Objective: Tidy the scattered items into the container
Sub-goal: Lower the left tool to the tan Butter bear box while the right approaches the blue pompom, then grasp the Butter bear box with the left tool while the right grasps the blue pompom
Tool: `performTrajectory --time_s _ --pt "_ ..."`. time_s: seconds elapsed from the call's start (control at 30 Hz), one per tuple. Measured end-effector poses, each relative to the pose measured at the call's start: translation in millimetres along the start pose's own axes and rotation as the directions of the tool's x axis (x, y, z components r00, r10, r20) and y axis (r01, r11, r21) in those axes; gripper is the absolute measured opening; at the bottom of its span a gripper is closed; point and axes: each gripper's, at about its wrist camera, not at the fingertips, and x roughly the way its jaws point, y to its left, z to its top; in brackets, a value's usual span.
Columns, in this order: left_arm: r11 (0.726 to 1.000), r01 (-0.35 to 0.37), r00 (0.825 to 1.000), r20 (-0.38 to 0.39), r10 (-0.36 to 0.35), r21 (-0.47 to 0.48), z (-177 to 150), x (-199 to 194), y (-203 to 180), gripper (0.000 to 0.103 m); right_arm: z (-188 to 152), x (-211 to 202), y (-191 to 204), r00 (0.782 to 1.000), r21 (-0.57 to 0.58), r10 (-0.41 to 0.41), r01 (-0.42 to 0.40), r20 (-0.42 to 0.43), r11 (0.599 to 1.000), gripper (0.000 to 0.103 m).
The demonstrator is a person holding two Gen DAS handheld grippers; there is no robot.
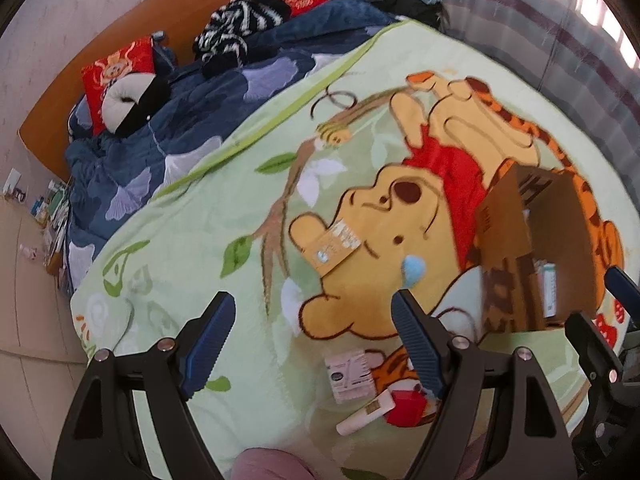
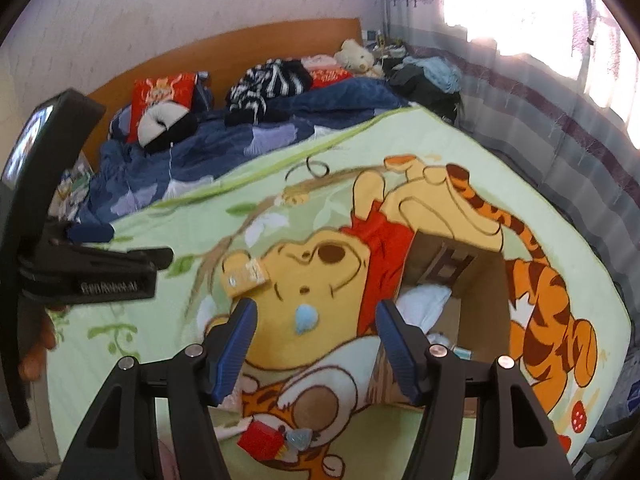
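Bedroom, cartoon blanket (image 1: 192,280): left gripper (image 1: 312,340) hovering open, empty; white tube (image 1: 366,412) lying just below fingertips, long axis diagonal. Right gripper (image 2: 316,336) gaping empty, nearer cardboard box (image 2: 484,304).

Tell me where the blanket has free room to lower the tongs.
Free: the pale green stretch left of the tan card, toward the blue quilt. Crowded: near the red block, white tube and cardboard box.

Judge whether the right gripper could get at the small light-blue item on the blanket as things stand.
Probably yes: the right gripper is open and empty, and the light-blue item lies uncovered on the blanket just ahead, apart from the cardboard box.
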Motion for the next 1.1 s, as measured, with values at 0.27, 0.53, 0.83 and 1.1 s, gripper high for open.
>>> performTrajectory --time_s 0.27,0.53,0.83,1.1 --pt "1.0 0.0 1.0 -0.006 0.0 0.006 -13 88 -2 0.081 -46 65 10 1.0 -0.032 0.016 -0.016 -0.02 0.999 0.063" --pt "0.983 0.027 0.999 0.028 -0.033 0.181 7 186 -25 0.081 -82 125 19 0.998 0.016 0.042 -0.041 -0.041 0.999 0.063" --pt "0.888 -0.031 0.997 -0.046 0.059 0.459 18 284 -44 0.08 -116 140 32 0.995 0.06 0.052 -0.047 -0.085 0.997 0.063" --pt "0.993 0.101 0.989 -0.116 -0.093 0.064 15 293 16 0.05 -106 177 35 0.997 0.012 0.022 -0.021 -0.073 1.0 0.063"
